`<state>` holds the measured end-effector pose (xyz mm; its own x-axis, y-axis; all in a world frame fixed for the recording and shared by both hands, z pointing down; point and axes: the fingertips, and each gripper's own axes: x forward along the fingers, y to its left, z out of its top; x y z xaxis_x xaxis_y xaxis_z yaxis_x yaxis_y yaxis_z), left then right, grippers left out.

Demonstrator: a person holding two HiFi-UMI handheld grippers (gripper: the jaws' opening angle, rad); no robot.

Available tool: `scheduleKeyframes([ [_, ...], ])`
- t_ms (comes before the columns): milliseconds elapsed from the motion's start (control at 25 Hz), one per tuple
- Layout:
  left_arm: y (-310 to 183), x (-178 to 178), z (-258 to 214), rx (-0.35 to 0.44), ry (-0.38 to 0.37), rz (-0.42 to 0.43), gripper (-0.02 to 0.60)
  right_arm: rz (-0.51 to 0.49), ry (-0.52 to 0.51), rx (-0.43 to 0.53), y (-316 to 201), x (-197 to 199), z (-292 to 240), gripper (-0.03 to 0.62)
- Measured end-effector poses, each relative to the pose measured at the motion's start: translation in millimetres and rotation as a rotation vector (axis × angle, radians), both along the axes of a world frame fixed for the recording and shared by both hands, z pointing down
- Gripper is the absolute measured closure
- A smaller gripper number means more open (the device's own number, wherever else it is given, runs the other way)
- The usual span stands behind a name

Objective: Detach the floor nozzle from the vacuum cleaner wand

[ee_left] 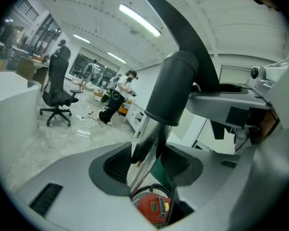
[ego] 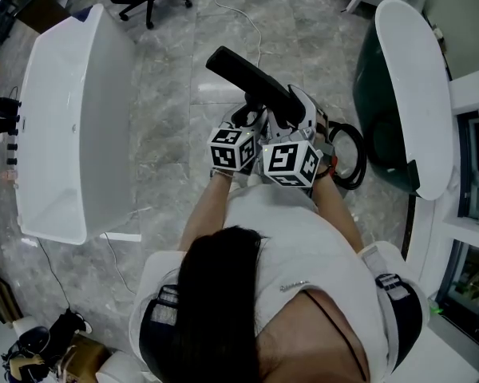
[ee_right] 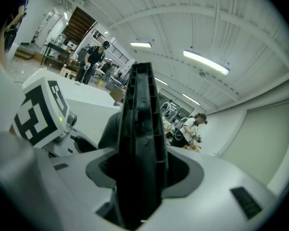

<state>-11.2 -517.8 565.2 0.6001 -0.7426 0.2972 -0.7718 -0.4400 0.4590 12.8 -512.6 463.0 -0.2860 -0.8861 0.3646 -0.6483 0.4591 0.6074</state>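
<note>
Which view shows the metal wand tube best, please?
The left gripper view: the metal wand tube runs between its jaws into a dark collar. The head view hides it; the right gripper view shows the floor nozzle instead.

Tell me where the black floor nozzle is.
Head view, centre: the floor nozzle juts up-left over the marble floor, clamped in the right gripper, beside the left gripper.

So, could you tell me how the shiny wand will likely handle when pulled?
The wand looks like polished metal, so probably stiff, yet it may slip between the fingers of the left gripper. Its wider dark collar might stop that sliding.
</note>
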Motion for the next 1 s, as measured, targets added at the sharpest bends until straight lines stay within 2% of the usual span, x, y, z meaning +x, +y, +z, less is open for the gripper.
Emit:
scheduleKeyframes([
  [400,1.2,5.4,0.3,0.016,-0.001,0.01,0.396,0.012,0.028,-0.016,0.9,4.0,-1.3,0.37],
  [440,1.4,5.5,0.3,0.016,0.0,0.006,0.396,0.016,0.012,-0.017,1.2,4.9,-3.5,0.37],
  [560,-0.1,-1.3,1.9,0.007,0.002,-0.024,0.396,0.015,-0.131,-0.008,-0.6,4.1,-29.9,0.37],
  [640,-2.7,-5.1,2.5,0.006,0.001,-0.029,0.396,-0.003,-0.19,0.015,-7.2,0.5,-53.6,0.371],
  [1000,-0.7,-5.7,4.4,0.012,0.014,-0.036,0.396,-0.011,-0.296,0.018,-5.1,-2.0,-80.1,0.37],
])
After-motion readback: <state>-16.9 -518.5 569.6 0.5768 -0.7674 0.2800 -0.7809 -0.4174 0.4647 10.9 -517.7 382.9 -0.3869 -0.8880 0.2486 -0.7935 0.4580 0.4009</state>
